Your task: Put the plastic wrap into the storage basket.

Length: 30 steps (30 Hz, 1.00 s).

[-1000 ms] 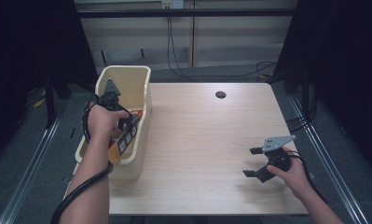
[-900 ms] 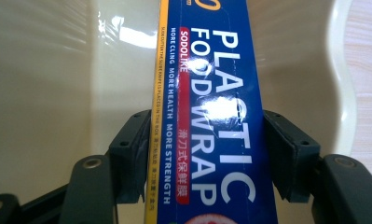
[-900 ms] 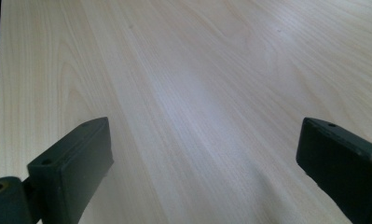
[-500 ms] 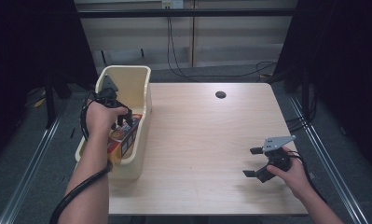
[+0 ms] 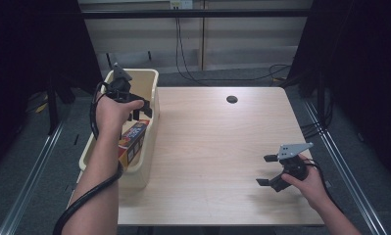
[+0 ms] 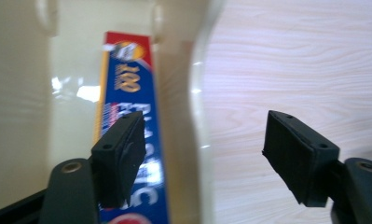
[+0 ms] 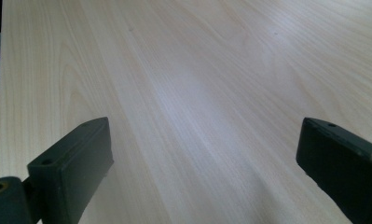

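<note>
- My right gripper [image 5: 267, 171] sits low on the near right part of the wooden table [image 5: 217, 147], jaws spread wide with nothing between them; it has not shifted over the last second, so I read it as parked
- In the right gripper view bare wood runs ahead of it, plenty of room to sweep left
- The plastic-wrap box [image 5: 131, 143] lies in the cream bin [image 5: 149, 122] at the table's left edge, leaning along the bin's right wall
- My left gripper [image 5: 140, 110] has risen and moved toward the far end of the bin within the last second; its jaws gape and grip nothing, so I judge the box released or not yet taken
- In the left gripper view its jaws straddle the bin wall [image 6: 193, 93], 1 over the box [image 6: 127, 107], 1 over the table: a snag risk if I drop straight down
</note>
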{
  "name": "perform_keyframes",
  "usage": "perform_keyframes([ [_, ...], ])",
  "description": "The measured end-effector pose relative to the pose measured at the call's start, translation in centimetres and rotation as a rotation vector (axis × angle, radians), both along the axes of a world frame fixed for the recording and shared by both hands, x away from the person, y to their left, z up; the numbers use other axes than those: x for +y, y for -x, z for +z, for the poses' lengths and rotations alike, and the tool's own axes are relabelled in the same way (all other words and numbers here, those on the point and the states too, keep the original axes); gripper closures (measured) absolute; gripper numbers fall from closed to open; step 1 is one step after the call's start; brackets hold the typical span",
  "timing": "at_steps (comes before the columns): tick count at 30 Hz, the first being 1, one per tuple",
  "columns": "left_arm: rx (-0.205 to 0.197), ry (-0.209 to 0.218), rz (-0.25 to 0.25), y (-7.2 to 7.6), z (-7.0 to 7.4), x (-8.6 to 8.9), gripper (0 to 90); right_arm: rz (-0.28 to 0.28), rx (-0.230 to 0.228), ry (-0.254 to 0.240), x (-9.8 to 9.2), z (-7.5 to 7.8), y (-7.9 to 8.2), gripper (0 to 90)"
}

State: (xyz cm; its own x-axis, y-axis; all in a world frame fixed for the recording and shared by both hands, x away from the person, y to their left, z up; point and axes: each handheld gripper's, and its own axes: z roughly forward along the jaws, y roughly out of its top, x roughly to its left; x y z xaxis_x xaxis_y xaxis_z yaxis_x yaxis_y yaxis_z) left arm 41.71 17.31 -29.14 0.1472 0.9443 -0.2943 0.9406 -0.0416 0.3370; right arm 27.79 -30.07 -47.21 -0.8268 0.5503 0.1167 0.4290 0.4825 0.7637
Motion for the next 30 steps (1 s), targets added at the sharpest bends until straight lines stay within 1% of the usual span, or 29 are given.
perform_keyframes([
  [1,-0.006,0.009,-0.011,0.0,0.0,-0.2,28.6,0.000,0.000,0.000,0.0,0.0,0.0,3.2],
  [3,-0.036,0.010,-0.039,0.0,0.2,-1.0,26.7,0.002,-0.001,-0.001,0.0,0.0,0.0,3.2],
  [4,-0.036,0.010,-0.039,0.0,0.2,-1.0,25.8,0.002,-0.001,-0.001,0.0,0.0,0.0,3.2],
  [6,-0.045,0.027,-0.054,0.0,0.2,-1.6,25.2,-0.002,-0.001,0.001,0.0,0.0,0.1,3.2],
  [8,-0.063,0.043,-0.085,0.1,0.3,-2.4,23.2,0.001,0.001,0.000,0.0,0.0,0.1,3.2],
  [9,-0.063,0.043,-0.085,0.1,0.3,-2.4,22.7,0.001,0.001,0.000,0.0,0.0,0.1,3.2],
  [14,-0.095,0.066,-0.127,0.2,0.2,-3.8,21.1,0.003,-0.002,-0.001,0.0,0.1,0.2,3.2],
  [17,-0.105,0.084,-0.136,0.3,0.1,-4.5,20.0,-0.005,-0.008,0.001,0.0,0.1,0.2,3.2],
  [18,-0.114,0.090,-0.148,0.4,0.0,-5.0,19.5,-0.005,-0.009,0.002,0.0,0.1,0.2,3.2],
  [19,-0.114,0.090,-0.148,0.4,0.0,-5.0,19.1,-0.005,-0.009,0.002,0.0,0.1,0.2,3.2],
  [21,-0.121,0.094,-0.168,0.5,-0.1,-5.5,18.8,-0.005,-0.008,0.002,0.0,0.1,0.2,3.2],
  [22,-0.134,0.109,-0.183,0.6,-0.1,-6.1,18.5,-0.005,-0.008,0.002,0.0,0.1,0.2,3.2],
  [23,-0.134,0.109,-0.183,0.6,-0.1,-6.1,18.2,-0.005,-0.006,0.001,0.0,0.1,0.2,3.2],
  [24,-0.140,0.120,-0.182,0.6,-0.2,-6.4,18.2,-0.005,-0.006,0.001,0.0,0.1,0.2,3.2],
  [26,-0.147,0.129,-0.198,0.7,-0.4,-6.9,17.7,0.000,-0.004,0.002,0.0,0.1,0.2,3.2],
  [29,-0.150,0.137,-0.204,0.7,-0.6,-7.3,17.2,-0.001,-0.004,0.005,0.0,0.0,0.2,3.1],
  [30,-0.147,0.134,-0.218,0.7,-0.7,-7.4,16.9,-0.004,-0.010,0.007,0.0,0.0,0.2,3.1],
])
